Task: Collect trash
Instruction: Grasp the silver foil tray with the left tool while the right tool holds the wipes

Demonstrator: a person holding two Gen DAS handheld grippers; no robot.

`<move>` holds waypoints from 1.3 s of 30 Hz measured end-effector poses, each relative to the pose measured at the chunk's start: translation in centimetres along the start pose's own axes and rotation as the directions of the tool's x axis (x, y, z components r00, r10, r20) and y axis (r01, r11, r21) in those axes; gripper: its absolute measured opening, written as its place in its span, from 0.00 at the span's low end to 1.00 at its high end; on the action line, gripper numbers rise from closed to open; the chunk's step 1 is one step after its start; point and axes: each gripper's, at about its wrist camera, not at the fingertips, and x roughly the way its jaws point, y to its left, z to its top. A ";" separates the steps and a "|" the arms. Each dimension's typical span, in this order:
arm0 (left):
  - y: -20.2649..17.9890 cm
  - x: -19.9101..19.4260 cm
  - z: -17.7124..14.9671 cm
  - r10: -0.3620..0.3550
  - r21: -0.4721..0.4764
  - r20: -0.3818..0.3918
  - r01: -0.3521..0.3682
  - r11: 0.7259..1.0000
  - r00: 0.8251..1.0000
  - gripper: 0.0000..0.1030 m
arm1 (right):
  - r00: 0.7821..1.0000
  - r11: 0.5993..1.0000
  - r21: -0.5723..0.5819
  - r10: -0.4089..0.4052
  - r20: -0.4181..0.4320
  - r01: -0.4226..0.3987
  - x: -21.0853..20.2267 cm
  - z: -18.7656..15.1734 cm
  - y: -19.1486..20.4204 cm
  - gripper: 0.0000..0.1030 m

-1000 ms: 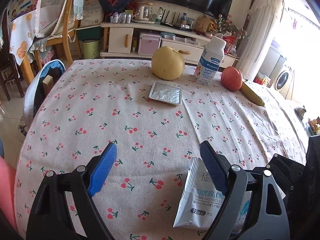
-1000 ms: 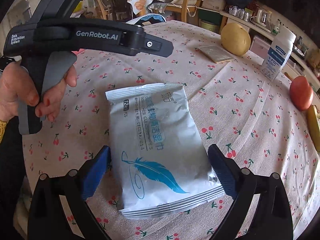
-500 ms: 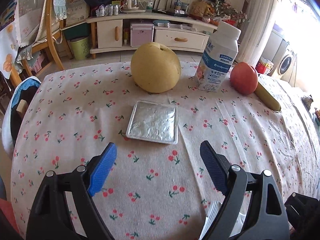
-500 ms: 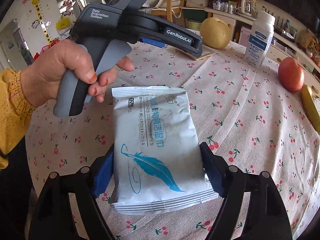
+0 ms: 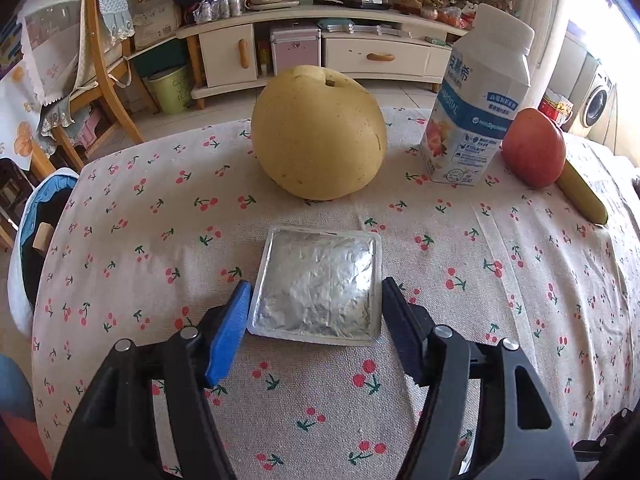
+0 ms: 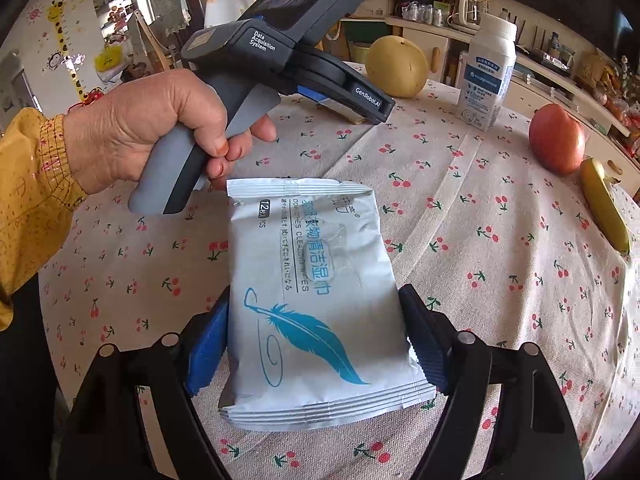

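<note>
A square foil-lidded tray (image 5: 318, 286) lies flat on the cherry-print tablecloth (image 5: 140, 240). My left gripper (image 5: 315, 285) straddles its near half; the jaws are closing, with the blue pads (image 5: 228, 332) just beside the tray's edges and a thin gap still showing. In the right wrist view a white wipes packet (image 6: 316, 292) with a blue feather print sits between the pads of my right gripper (image 6: 314, 294), which is shut on its sides. A person's hand (image 6: 152, 132) holds the left gripper body (image 6: 304, 64) beyond the packet.
Behind the tray stand a big yellow pear (image 5: 318, 134), a white drink bottle (image 5: 478, 112), a red apple (image 5: 532, 152) and a banana (image 5: 580, 196). A wooden chair (image 5: 104, 64) and a green bin (image 5: 168, 88) are beyond the table's far edge.
The left gripper travelled forward from the packet to the foil tray and its jaws narrowed around it. The right gripper's pads closed onto the wipes packet.
</note>
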 end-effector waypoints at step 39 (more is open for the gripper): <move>8.0 -18.7 -20.1 0.004 -0.256 0.221 0.054 0.965 0.975 0.63 | 0.991 0.989 0.068 -0.133 0.010 0.132 -0.2 -0.9 0.5 0.76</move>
